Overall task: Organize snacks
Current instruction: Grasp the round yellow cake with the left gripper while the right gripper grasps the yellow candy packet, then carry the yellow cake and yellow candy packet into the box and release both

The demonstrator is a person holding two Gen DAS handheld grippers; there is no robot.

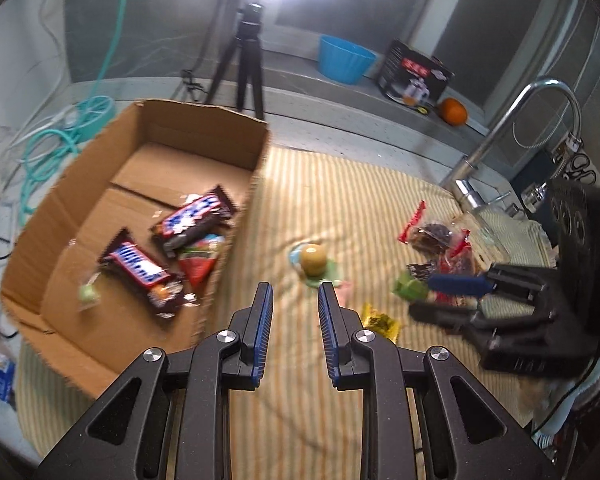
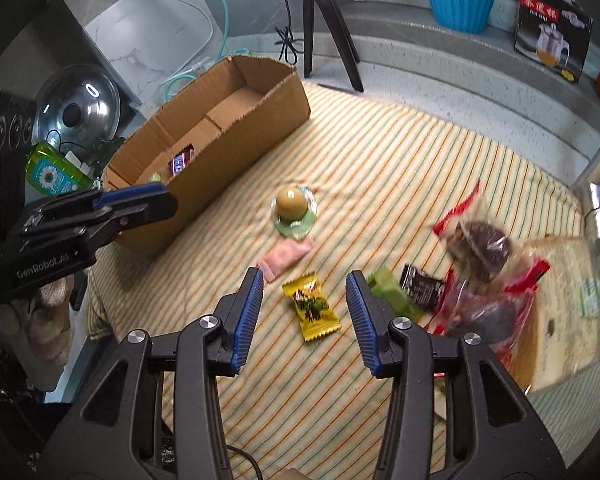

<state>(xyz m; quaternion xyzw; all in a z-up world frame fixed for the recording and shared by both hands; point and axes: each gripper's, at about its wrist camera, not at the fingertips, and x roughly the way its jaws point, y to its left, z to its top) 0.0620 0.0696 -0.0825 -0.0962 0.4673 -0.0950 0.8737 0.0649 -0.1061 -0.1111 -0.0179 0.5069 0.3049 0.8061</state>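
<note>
A cardboard box [image 1: 236,152] [image 2: 228,148] stands on the striped cloth [image 2: 400,152]. In it lie two Snickers bars [image 1: 196,220] [image 1: 140,268], a red-green packet [image 1: 200,260] and a small green sweet [image 1: 88,296]. My left gripper [image 1: 294,292] [image 2: 140,200] hovers by the box's near wall, jaws narrowly apart and empty. Beyond it sits a round brown sweet [image 1: 314,260] [image 2: 291,204] on a green wrapper. My right gripper [image 2: 304,276] [image 1: 420,300] is open above a yellow candy [image 2: 312,308] [image 1: 380,322]. Around it lie a pink candy [image 2: 288,258], a green candy [image 2: 388,292], a dark packet [image 2: 422,286] and red-edged clear bags [image 2: 480,248].
A black tripod [image 1: 244,60] and a teal hose [image 1: 52,140] are behind the box. On the back ledge stand a blue bowl [image 2: 458,4], a printed carton [image 2: 552,44] and an orange [image 1: 454,111]. A tap [image 1: 496,132] rises at right. A pot lid [image 2: 78,110] and green bottle [image 2: 52,176] are at left.
</note>
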